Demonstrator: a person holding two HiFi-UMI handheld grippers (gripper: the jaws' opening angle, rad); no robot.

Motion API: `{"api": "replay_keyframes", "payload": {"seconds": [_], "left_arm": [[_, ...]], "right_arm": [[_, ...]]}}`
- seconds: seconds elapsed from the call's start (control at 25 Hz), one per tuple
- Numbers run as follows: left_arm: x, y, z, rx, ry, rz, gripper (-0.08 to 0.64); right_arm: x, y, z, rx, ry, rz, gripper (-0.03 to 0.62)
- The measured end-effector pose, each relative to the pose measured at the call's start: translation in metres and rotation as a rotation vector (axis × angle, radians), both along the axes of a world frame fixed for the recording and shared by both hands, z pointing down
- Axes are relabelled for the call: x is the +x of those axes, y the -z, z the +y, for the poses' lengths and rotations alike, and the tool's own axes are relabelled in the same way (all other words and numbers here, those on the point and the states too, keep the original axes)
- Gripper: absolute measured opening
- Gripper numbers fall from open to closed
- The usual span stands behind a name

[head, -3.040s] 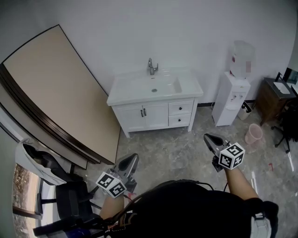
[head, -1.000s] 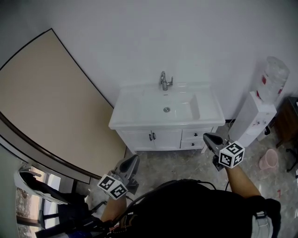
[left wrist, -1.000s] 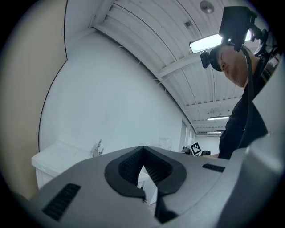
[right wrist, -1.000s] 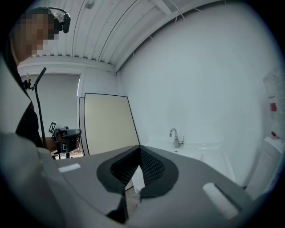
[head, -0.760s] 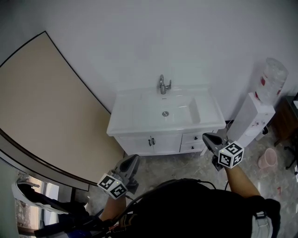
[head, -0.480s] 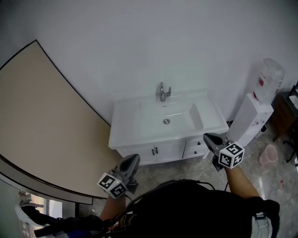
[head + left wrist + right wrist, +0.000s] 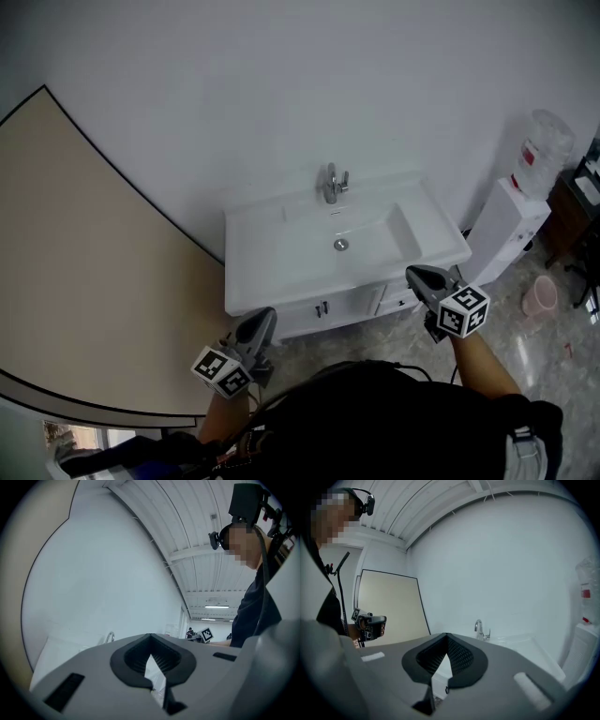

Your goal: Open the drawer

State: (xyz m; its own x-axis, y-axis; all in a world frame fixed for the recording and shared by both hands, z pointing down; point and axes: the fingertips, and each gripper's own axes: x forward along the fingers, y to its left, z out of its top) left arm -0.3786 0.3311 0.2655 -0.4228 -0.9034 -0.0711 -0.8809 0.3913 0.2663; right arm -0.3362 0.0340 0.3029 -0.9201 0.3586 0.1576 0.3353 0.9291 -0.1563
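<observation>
Drawer (image 7: 396, 299): white front at the right end of the vanity cabinet (image 7: 251, 283), directly under the countertop and to the right of the two cabinet doors (image 7: 323, 308). It is closed, its face flush with the doors beside it. From this steep angle only a narrow strip of it shows, and its pull is too small to make out. Countertop: white, glossy, with a rectangular basin (image 7: 361, 239) sunk in the middle and a chrome faucet (image 7: 332, 183) upright at the back edge. Wall (image 7: 281, 84): plain white, with the vanity set against it. Floor (image 7: 553, 333): grey, marbled, polished. Left of the vanity a large beige board (image 7: 84, 281) with a dark edge leans on the wall. To the right stands a white water dispenser (image 7: 506, 234) with a clear bottle (image 7: 546, 141) on top carrying a red label. A pink bin (image 7: 540, 294) stands on the floor near it, and a piece of dark wooden furniture (image 7: 567, 202) sits at the picture's edge. Right gripper (image 7: 419, 276): held in the air in front of the vanity's right end, apart from the drawer, with its jaws closed together and nothing between them. Left gripper (image 7: 262, 317): held in front of the vanity's left end, with its jaws likewise together and empty.
</observation>
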Motion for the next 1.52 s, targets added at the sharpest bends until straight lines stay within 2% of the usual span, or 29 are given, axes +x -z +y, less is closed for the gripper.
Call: {"api": "replay_keyframes", "payload": {"seconds": [0.28,0.64,1.0,1.16,1.32,1.52], "left_arm": [[-0.036,-0.012,-0.025,-0.004,0.03,0.022,-0.006],[-0.068,-0.003,-0.127,-0.019,0.106,-0.003,-0.006],[-0.088,-0.012,-0.194,-0.032,0.166,0.002,-0.006],[-0.103,-0.016,-0.199,-0.04,0.183,0.021,-0.006],[-0.137,-0.02,-0.185,-0.038,0.189,0.028,-0.006],[-0.195,-0.021,-0.164,-0.018,0.123,0.016,-0.006]], "right_arm": [[-0.037,-0.01,-0.033,-0.011,0.013,0.016,-0.002],[-0.104,-0.005,-0.127,-0.014,0.113,-0.003,-0.002],[-0.151,-0.016,-0.19,-0.019,0.195,0.001,-0.002],[-0.172,-0.021,-0.196,-0.024,0.207,0.017,-0.002],[-0.203,-0.024,-0.186,-0.019,0.196,0.019,-0.002],[-0.246,-0.022,-0.163,-0.007,0.139,0.018,-0.002]]}}
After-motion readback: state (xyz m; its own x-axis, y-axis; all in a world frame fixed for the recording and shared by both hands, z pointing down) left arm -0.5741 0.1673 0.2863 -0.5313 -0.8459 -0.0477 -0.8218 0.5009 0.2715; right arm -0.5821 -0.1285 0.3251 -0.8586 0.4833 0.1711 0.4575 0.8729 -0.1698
